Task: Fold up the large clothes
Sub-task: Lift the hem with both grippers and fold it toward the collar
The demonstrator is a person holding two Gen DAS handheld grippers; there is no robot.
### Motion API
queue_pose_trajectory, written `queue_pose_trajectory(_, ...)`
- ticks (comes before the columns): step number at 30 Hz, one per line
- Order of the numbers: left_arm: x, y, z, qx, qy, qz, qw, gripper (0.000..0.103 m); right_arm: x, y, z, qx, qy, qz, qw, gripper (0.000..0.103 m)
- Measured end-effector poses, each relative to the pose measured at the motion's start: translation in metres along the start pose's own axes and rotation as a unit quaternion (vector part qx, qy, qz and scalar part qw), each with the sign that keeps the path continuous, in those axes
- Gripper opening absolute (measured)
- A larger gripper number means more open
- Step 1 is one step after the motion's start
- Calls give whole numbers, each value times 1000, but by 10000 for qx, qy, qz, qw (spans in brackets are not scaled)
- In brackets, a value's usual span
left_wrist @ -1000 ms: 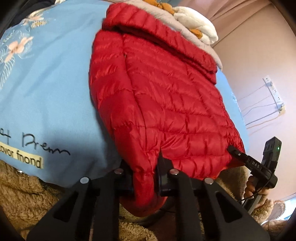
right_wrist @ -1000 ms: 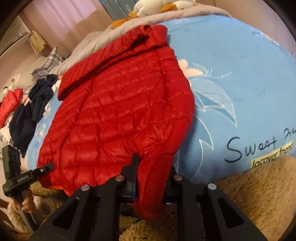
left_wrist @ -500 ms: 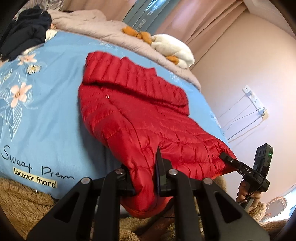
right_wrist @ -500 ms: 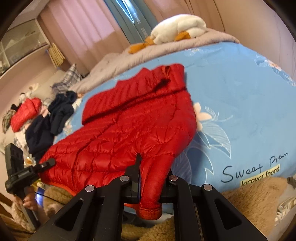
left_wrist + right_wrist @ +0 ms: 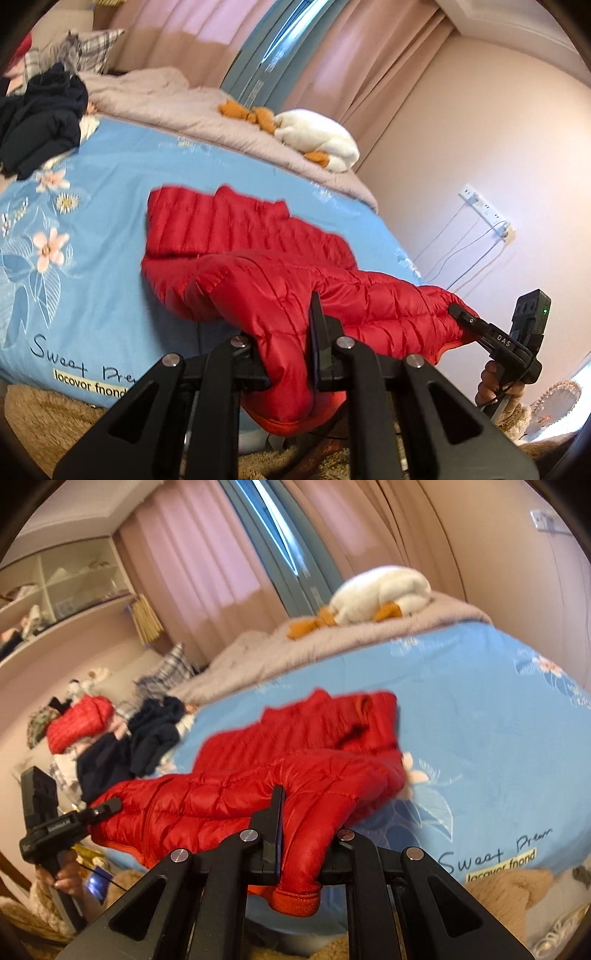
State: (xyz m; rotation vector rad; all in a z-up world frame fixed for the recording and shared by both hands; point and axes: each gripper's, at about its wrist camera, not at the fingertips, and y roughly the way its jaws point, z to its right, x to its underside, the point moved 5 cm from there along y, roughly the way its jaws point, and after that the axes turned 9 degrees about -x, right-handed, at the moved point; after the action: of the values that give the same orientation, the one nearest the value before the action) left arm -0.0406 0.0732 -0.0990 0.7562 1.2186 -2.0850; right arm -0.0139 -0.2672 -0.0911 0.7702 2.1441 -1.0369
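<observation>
While your left gripper [image 5: 291, 354] and right gripper [image 5: 306, 845] each clamp the red jacket's [image 5: 280, 280] hem at lower centre, lifted off the blue bedspread [image 5: 110, 229], you likely carry it toward the collar next

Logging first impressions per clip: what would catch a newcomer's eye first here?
The red puffer jacket dominates, sprawled across the blue floral bedspread with its near end lifted. The left gripper and the right gripper are each clamped on a part of it. Behind, a white plush duck lies on the grey quilt.
</observation>
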Motion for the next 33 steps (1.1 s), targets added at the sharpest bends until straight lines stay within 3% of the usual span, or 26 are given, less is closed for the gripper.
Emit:
queue_pose_trajectory(11,-7,-14,9,-28,166,155,9997,14,-16,-11,-6,-198,-114,405,9989,12)
queue_pose_trajectory(33,-25,19,-3,-157,11,99,9998,15,-31,19,4,-98,-72,370,9992,12)
